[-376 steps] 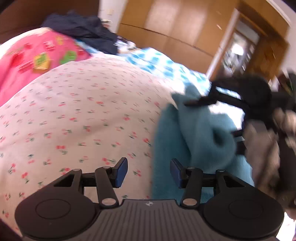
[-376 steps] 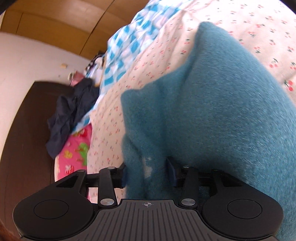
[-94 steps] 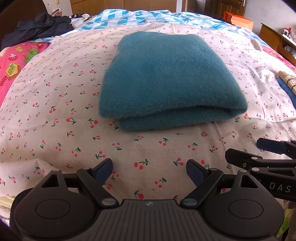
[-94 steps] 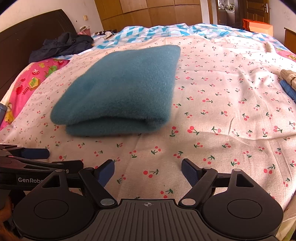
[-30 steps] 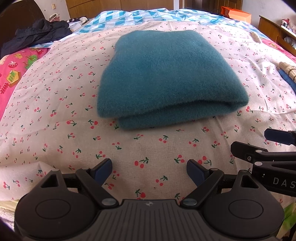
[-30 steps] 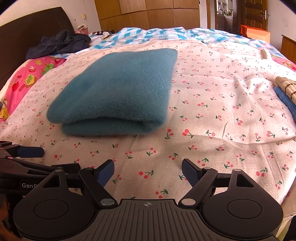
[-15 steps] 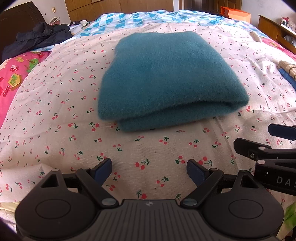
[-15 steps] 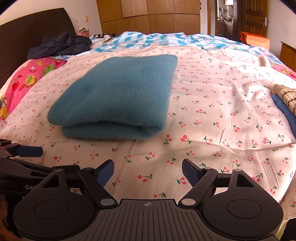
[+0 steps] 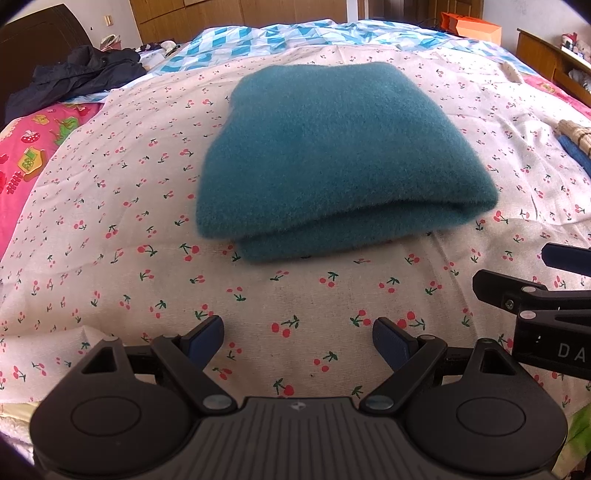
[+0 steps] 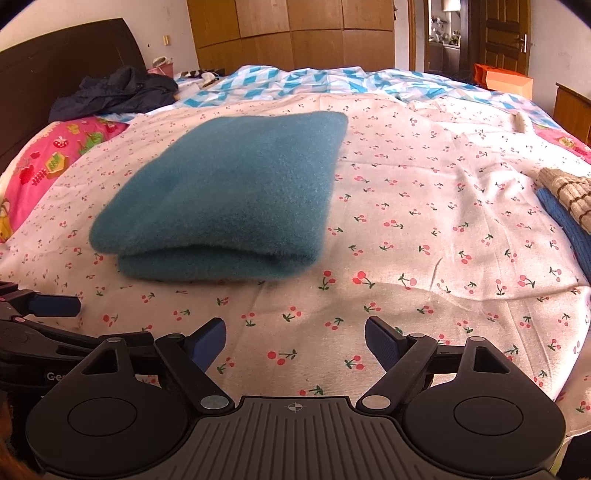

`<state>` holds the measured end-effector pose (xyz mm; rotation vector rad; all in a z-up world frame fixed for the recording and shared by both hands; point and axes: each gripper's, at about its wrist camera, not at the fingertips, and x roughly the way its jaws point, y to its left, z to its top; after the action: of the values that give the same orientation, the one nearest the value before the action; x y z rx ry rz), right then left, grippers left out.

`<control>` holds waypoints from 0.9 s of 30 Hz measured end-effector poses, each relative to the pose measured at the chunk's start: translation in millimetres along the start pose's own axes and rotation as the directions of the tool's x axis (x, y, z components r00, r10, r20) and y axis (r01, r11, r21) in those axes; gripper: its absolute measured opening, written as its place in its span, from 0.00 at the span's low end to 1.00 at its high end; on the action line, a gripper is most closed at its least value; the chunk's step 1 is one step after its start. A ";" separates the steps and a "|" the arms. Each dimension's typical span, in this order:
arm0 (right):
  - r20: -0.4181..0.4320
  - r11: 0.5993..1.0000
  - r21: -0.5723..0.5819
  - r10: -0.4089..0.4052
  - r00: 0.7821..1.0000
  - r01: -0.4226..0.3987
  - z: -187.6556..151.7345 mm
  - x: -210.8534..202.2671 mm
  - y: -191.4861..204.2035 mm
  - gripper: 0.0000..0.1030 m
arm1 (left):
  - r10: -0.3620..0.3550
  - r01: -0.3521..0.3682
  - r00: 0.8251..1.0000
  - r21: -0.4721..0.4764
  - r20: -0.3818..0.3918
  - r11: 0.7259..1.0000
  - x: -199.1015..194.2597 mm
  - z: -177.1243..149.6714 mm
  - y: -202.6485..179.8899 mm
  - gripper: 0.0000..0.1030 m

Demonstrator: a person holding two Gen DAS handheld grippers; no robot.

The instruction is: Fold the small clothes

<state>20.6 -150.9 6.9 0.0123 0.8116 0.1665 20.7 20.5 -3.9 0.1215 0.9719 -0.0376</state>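
Teal fleece garment folded into a thick rectangle, lying in the middle of the cherry-print sheet in the left wrist view, folded edge toward the near side. Left gripper hovering low and near, blue pads spread wide, only printed sheet between them, well short of the fleece. Right gripper poking in from the right edge, its blue pad tip clear of the garment. Dark jacket heaped far left, pink pillow beneath it at the left edge, blue checked quilt across the far side. Over to the right wrist view: same teal fleece garment sitting left of centre on the cherry-print sheet, two layers showing along its near edge. Right gripper spread wide as well, gripping nothing, sheet showing in the gap. Left gripper reaching in from the left edge, near the fleece's near left corner but not touching. Striped knit piece lying over a blue knit at the right edge, well apart from the fleece. Wooden wardrobe along the far wall.
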 end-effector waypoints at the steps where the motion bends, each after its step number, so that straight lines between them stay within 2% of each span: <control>1: -0.002 1.000 -0.002 -0.002 1.000 0.002 -0.3 0.6 0.3 0.82 | -0.002 0.002 1.000 -0.002 0.001 1.000 -0.1 0.2 0.2 0.90; 27: -0.034 1.000 0.004 -0.015 0.999 0.015 -3.0 9.5 0.0 0.83 | -0.014 0.014 1.000 -0.013 -0.019 1.000 4.1 1.3 1.3 0.90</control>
<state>24.9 -149.6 -2.0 0.0074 0.8460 0.1513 24.2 21.8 -6.5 0.1035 0.9916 -0.0431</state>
